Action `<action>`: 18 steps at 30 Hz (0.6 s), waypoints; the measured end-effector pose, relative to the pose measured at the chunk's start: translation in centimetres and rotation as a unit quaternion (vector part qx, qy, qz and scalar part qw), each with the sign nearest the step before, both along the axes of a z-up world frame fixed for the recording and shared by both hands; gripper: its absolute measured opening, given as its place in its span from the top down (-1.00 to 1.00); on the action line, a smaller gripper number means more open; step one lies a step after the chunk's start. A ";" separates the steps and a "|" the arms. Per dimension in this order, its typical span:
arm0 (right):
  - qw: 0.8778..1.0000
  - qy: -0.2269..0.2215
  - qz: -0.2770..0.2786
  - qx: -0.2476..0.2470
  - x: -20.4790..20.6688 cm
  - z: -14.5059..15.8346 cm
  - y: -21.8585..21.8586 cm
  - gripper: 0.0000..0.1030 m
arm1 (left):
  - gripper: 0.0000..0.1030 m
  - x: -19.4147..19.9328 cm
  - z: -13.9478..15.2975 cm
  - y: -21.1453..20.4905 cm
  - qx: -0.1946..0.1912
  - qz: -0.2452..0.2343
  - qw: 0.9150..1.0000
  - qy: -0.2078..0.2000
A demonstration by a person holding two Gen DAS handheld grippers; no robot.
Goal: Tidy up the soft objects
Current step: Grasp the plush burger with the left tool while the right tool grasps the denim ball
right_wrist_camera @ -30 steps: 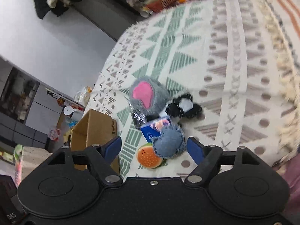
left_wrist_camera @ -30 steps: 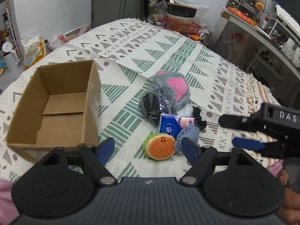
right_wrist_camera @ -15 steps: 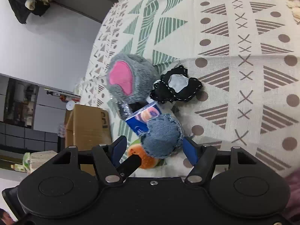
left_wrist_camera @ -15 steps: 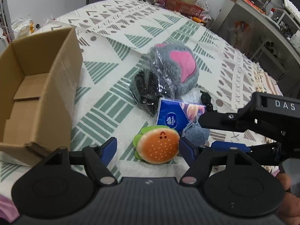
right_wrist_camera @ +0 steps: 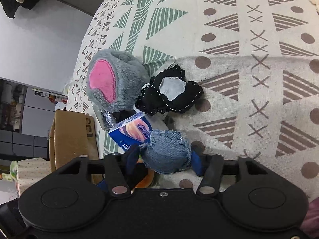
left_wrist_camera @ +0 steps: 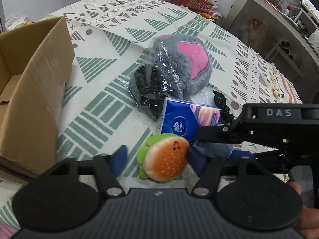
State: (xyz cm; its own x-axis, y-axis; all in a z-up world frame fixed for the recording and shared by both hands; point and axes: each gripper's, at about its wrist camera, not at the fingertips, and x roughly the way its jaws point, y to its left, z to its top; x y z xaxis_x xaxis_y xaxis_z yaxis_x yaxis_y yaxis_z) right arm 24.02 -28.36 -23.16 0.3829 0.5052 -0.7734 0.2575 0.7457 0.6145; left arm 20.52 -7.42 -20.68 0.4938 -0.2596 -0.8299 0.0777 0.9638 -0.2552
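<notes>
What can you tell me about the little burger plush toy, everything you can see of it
The burger plush is a small, round soft toy: an orange-brown bun top with white seed specks and a tiny dark face, over a bright green lettuce frill. It looks like smooth stuffed fabric. It lies on the patterned cloth, slightly tilted, between the fingers of the left gripper, which are open around it. Its right side meets the right finger and the denim pouch; the blue tissue pack lies just behind.

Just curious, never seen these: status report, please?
Left tool open around burger toy. Right tool closing on denim pouch. Tissue pack crowds both.
</notes>
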 end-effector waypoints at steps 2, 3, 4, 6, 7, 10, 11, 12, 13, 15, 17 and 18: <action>1.000 -0.001 0.002 0.000 -0.1 0.1 0.0 0.15 | 0.09 0.0 0.1 -0.2 0.000 0.000 1.000 0.001; 1.000 -0.003 0.003 0.000 -0.1 0.1 0.0 0.19 | 0.12 -0.1 0.2 -0.3 0.002 0.000 1.000 0.000; 1.000 -0.004 0.003 -0.001 0.0 0.0 0.2 0.21 | 0.18 -0.1 0.4 -0.3 0.004 0.000 1.000 -0.002; 1.000 -0.008 0.003 -0.005 -0.4 0.2 0.2 0.28 | 0.23 -0.4 0.7 -0.5 0.010 -0.004 1.000 -0.007; 1.000 -0.011 0.003 -0.006 -0.8 0.4 0.2 0.29 | 0.28 -0.5 0.8 -0.6 0.013 -0.006 1.000 -0.010; 1.000 -0.025 0.004 -0.011 -1.5 1.3 0.2 0.33 | 0.35 -0.9 1.4 -0.6 0.017 -0.011 1.000 -0.016; 0.999 -0.029 0.004 -0.013 -1.8 1.5 0.2 0.34 | 0.37 -1.1 1.6 -0.5 0.018 -0.009 1.000 -0.018; 0.999 -0.033 0.004 -0.015 -2.0 1.8 0.2 0.34 | 0.39 -1.2 1.8 -0.4 0.019 -0.007 1.000 -0.019; 0.999 -0.038 0.004 -0.016 -2.3 2.1 0.2 0.35 | 0.44 -1.3 2.0 -0.3 0.018 -0.005 1.000 -0.021; 0.999 -0.046 0.000 -0.016 -2.9 2.7 0.0 0.35 | 0.47 -1.7 2.4 -0.1 0.019 -0.001 1.000 -0.024; 0.998 -0.056 -0.004 -0.019 -3.5 3.4 0.0 0.35 | 0.47 -2.1 2.9 0.2 0.017 0.005 0.999 -0.028; 0.998 -0.062 -0.004 -0.021 -3.8 3.8 0.0 0.35 | 0.49 -2.4 3.1 0.4 0.016 0.006 0.999 -0.031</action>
